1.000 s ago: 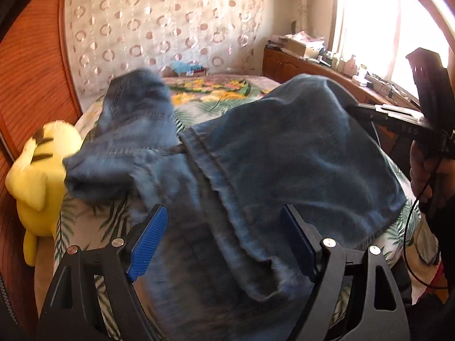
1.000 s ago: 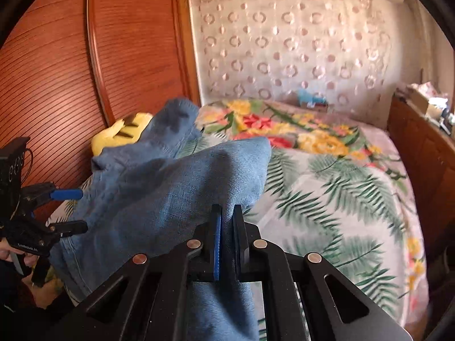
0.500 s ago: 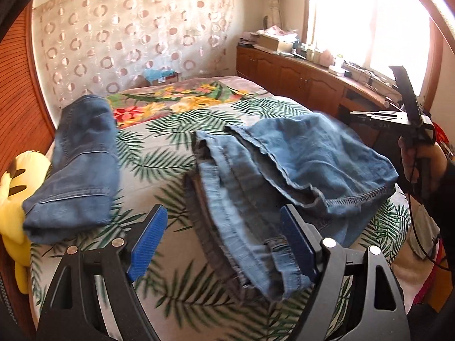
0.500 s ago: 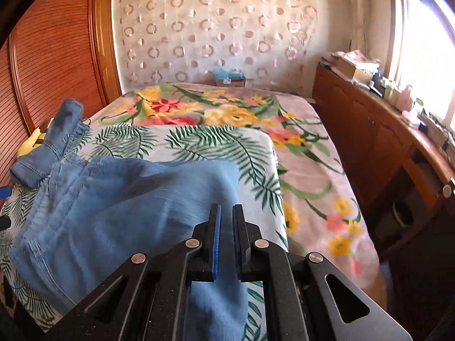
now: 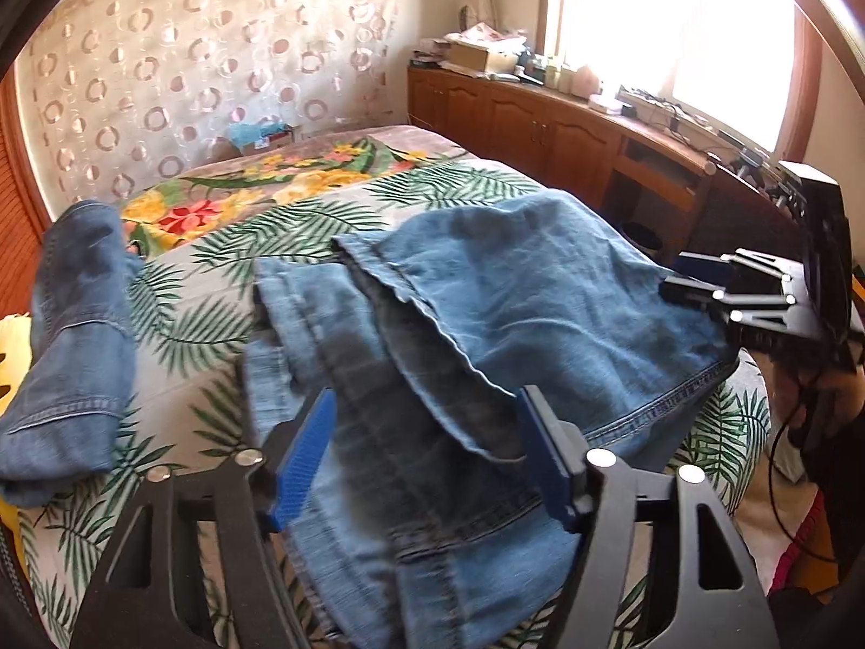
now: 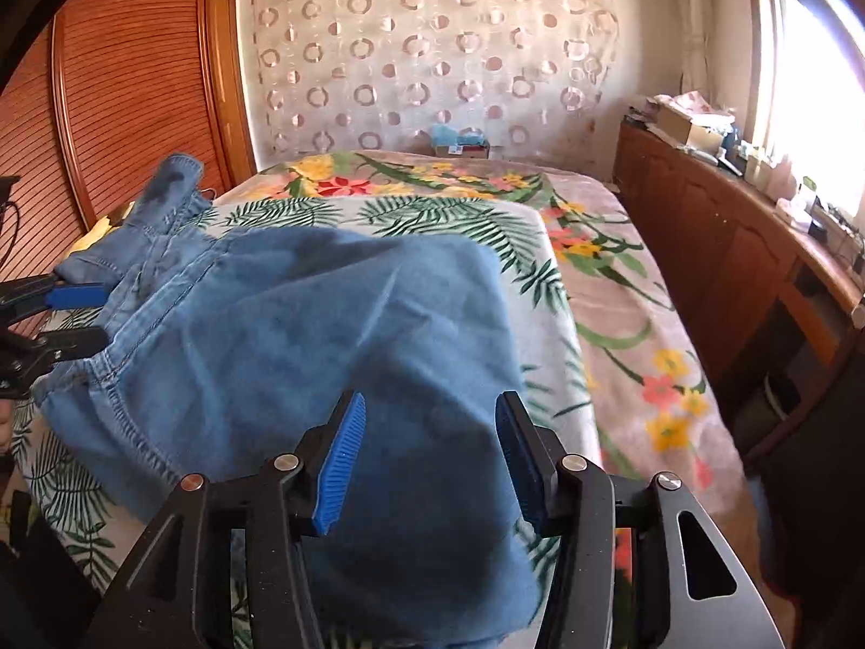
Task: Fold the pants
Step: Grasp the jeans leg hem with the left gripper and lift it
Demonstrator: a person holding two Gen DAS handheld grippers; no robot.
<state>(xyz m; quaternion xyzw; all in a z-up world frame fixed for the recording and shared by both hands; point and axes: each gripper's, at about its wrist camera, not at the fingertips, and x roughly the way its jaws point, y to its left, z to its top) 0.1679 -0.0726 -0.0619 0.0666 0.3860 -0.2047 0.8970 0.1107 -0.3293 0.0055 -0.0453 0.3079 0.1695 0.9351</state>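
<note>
Blue denim pants (image 5: 486, 313) lie bunched and folded over on the leaf-print bed cover (image 5: 303, 227), with one leg end (image 5: 81, 324) stretched out to the left. My left gripper (image 5: 427, 454) is open, its blue pads astride the cloth at the near edge. My right gripper (image 6: 427, 459) is open above the near end of the pants (image 6: 303, 346). The right gripper also shows in the left wrist view (image 5: 697, 278) at the pants' right edge. The left gripper shows in the right wrist view (image 6: 75, 319), open at the waistband.
A yellow plush toy (image 5: 11, 357) lies at the bed's left edge by the wooden wardrobe (image 6: 108, 108). A wooden sideboard (image 6: 757, 249) with clutter runs along the right under the window. A tissue box (image 6: 459, 143) stands at the head of the bed.
The pants have come down from the air onto the bed. My right gripper was shut on the denim and has opened and let it go. My left gripper stays open.
</note>
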